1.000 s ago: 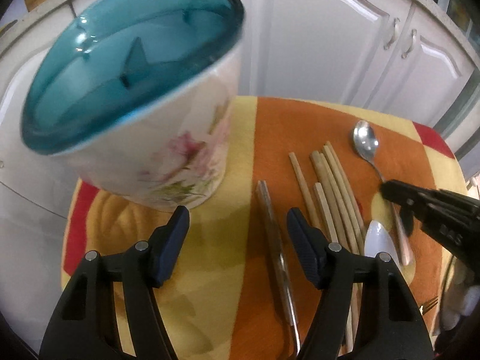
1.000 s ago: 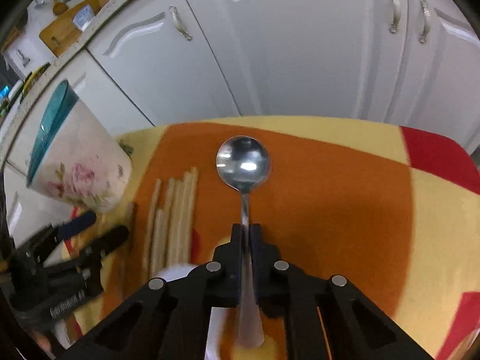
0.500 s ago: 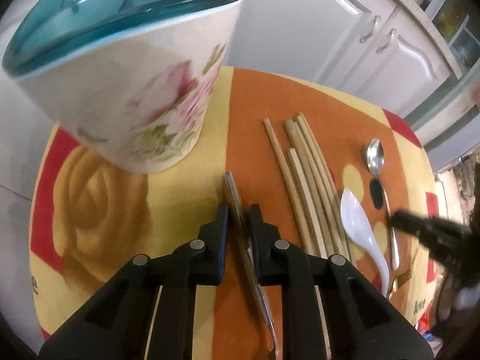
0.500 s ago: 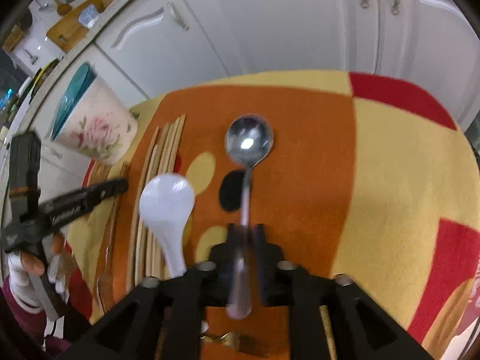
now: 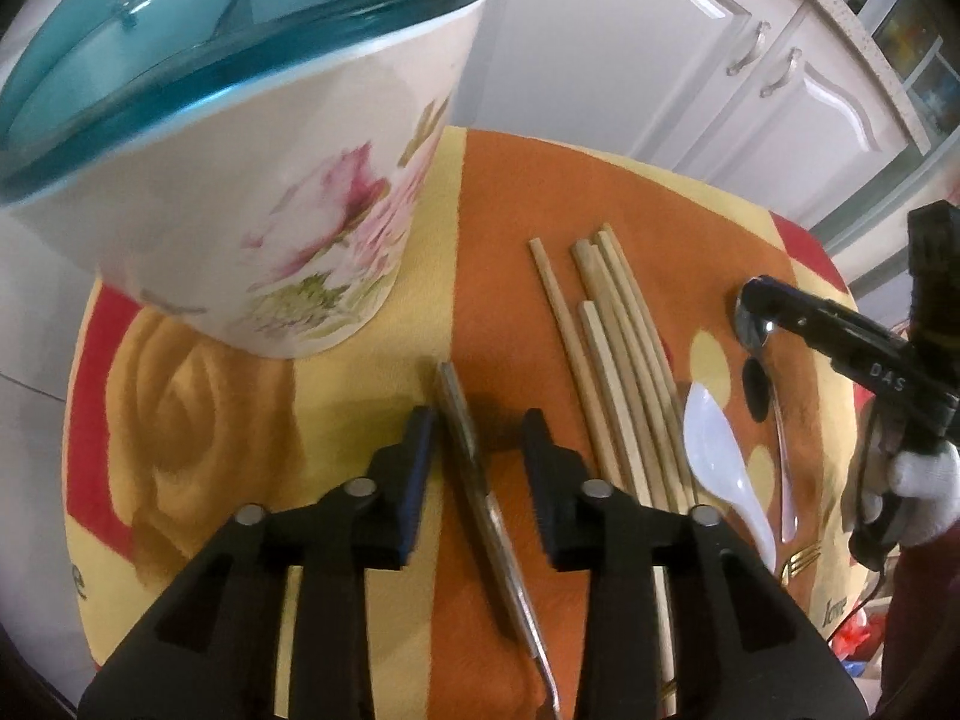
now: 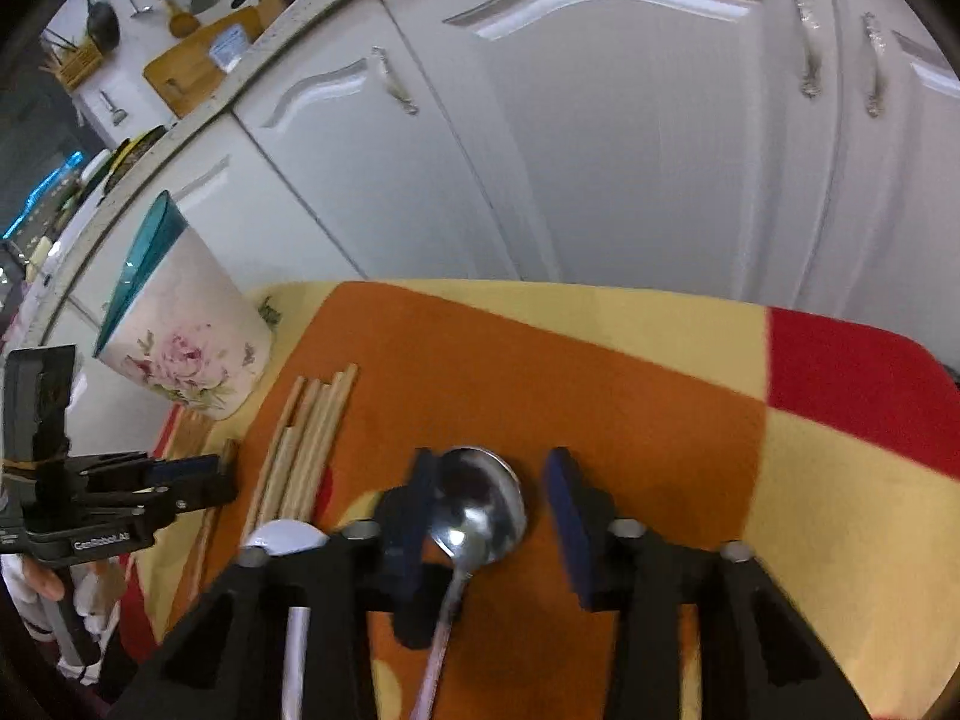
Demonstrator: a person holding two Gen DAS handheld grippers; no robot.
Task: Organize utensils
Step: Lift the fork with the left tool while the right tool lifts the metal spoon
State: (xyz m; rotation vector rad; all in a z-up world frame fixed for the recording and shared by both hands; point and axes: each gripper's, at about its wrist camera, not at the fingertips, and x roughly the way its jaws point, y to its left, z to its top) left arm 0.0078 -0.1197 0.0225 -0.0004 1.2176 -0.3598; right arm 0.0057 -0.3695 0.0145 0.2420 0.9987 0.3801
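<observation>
**Both grippers parted over the cutlery, nothing picked up**

Left gripper (image 5: 477, 450) first: its jaws have just been opening and now stand a bit apart, straddling the handle of a slim metal utensil (image 5: 480, 474) that lies flat on the cloth. The left finger (image 5: 414, 456) sits right against it, the right one clearly off it, so it isn't pinched. Can't tell what kind of utensil it is, since the far end is hidden.

Right gripper (image 6: 489, 498): jaws have just been closing but there's a gap, and the bowl of the metal spoon (image 6: 480, 504) sits between them on the cloth, near the left finger and apart from the other. Not gripped as far as I can see. A white-gloved hand (image 5: 924, 480) holds that gripper.

Moving outward: a bundle of wooden chopsticks (image 5: 612, 360) lies side by side between the slim utensil and a white plastic spoon (image 5: 720, 456), which is just beside the metal spoon. A bit of a gold-coloured fork (image 5: 798, 558) peeks out near the spoon handles.

Everything's on an orange, yellow and red cloth (image 6: 600, 372). The floral cup (image 5: 312, 222) with its teal rim stands upright at the far left, well apart from the spoons. White cabinet doors (image 6: 600, 150) behind.
</observation>
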